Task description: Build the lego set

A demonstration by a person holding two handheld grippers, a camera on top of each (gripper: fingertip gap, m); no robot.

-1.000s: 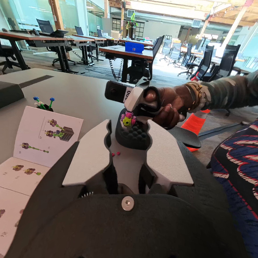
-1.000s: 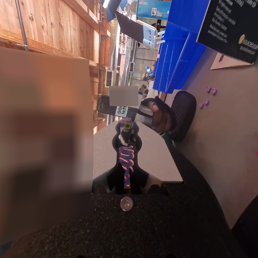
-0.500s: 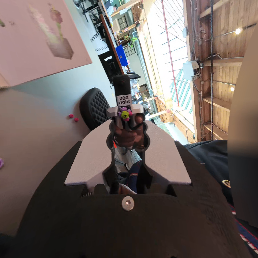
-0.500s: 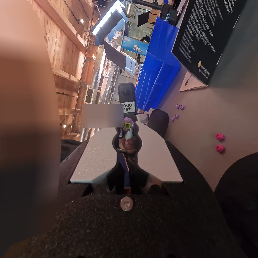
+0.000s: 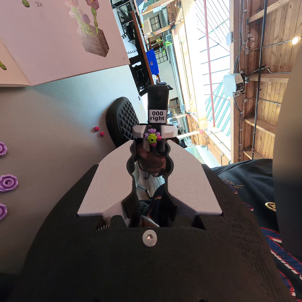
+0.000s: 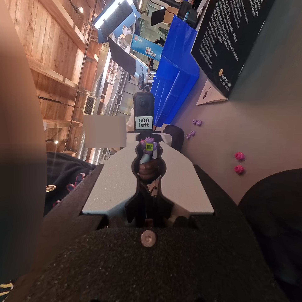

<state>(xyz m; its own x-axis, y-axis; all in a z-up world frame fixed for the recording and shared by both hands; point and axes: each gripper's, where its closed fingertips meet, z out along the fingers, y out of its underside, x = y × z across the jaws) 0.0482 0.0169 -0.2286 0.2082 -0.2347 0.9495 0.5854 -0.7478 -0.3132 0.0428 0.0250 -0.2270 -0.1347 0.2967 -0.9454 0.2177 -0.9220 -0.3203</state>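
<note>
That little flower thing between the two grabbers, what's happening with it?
A person holds a gripper in each hand, pointed at each other. The right gripper pinches a small lego flower, lime green in the middle with purple and pink blossoms. The left gripper is open, facing it. Spare pink studs and purple flowers wait on the grey table.

A grey tabletop [image 5: 57, 114] fills one side. Beyond its far edge stand office desks [image 5: 140, 49] and a black mesh chair [image 5: 121, 119]. Wooden plank walls [image 6: 54, 54] carry shelves; bright windows [image 5: 212, 57] and a studio light panel [image 6: 112, 18] illuminate the room.
</note>
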